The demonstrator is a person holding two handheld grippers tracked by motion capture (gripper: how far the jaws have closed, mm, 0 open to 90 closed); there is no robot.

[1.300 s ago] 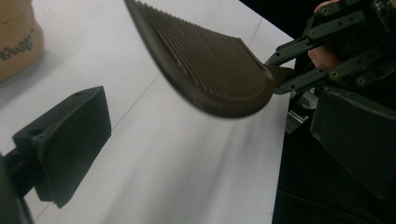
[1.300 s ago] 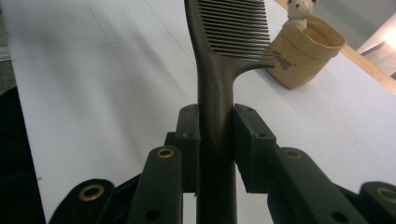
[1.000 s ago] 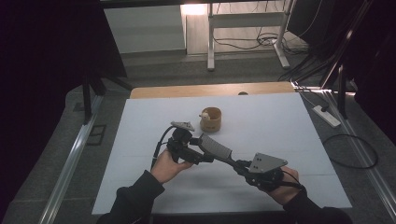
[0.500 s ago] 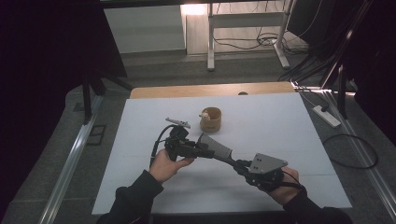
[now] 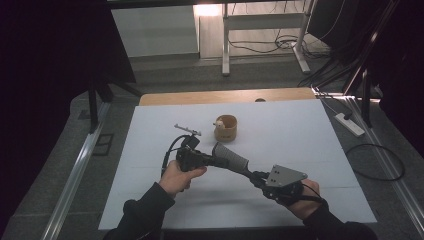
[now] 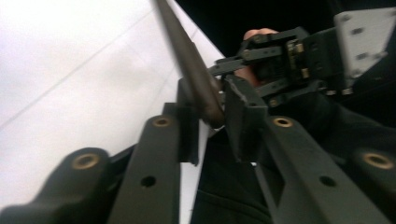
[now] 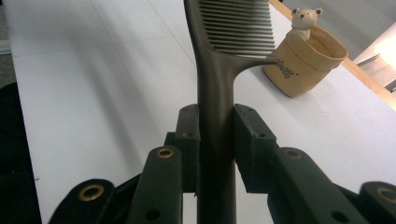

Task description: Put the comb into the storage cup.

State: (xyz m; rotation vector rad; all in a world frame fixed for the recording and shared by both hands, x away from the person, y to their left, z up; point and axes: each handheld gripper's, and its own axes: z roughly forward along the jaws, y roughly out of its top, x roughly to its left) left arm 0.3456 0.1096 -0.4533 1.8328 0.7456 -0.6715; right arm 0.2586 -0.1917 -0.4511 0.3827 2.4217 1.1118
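Note:
A dark comb (image 5: 231, 157) hangs above the white table (image 5: 300, 130), held between both grippers. My right gripper (image 5: 255, 175) is shut on its handle; in the right gripper view the pads (image 7: 189, 135) press the handle of the comb (image 7: 233, 28), whose teeth point right. My left gripper (image 5: 212, 160) has just been closing its jaws on the comb's other end. The left gripper view shows the comb (image 6: 187, 60) edge-on, pinched at my left gripper (image 6: 212, 121). Beyond the comb stands a tan cup (image 5: 227, 131) with a small bear figure (image 7: 306, 18) on its rim.
The table's wooden far edge (image 5: 225, 96) lies behind the cup (image 7: 303, 65). A power strip (image 5: 348, 125) and cables lie on the floor to the right. White table surface spreads left, right and behind the grippers.
The left gripper's jaws have closed on the comb's toothed end. Its grey top plate has swung left. The right hand and the comb have stayed put.

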